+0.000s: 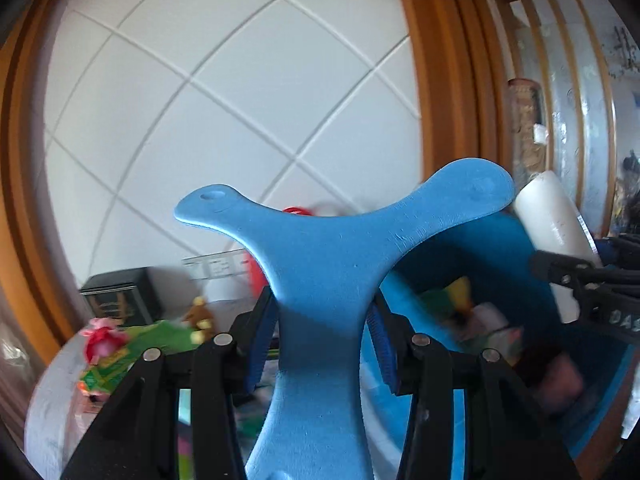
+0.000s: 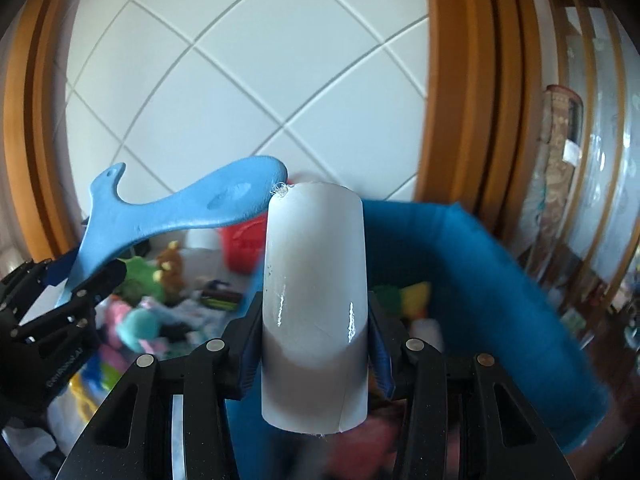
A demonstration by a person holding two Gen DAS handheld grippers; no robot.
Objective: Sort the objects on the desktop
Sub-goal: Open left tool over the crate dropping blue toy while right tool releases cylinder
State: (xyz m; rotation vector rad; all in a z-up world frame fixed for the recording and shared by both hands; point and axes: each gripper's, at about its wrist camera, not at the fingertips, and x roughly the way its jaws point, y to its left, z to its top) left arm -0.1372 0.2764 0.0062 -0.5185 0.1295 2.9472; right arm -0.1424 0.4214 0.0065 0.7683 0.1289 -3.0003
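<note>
My left gripper [image 1: 320, 344] is shut on a flat blue Y-shaped foam piece [image 1: 320, 272] and holds it upright in the air. It also shows in the right wrist view [image 2: 176, 212], at the left, with the left gripper [image 2: 72, 280] below it. My right gripper [image 2: 316, 340] is shut on a glossy white cylinder [image 2: 316, 300], held upright. The cylinder shows in the left wrist view [image 1: 556, 220] at the right. Both are raised next to a blue fabric bin [image 2: 500, 276] that holds soft toys.
A white table [image 1: 52, 400] carries green packaging [image 1: 160, 332], a pink flower toy [image 1: 100, 340], a brown plush [image 1: 200, 316] and a dark box [image 1: 120, 296]. A red container [image 2: 244, 244] stands behind. A white tiled wall and wooden frame are at the back.
</note>
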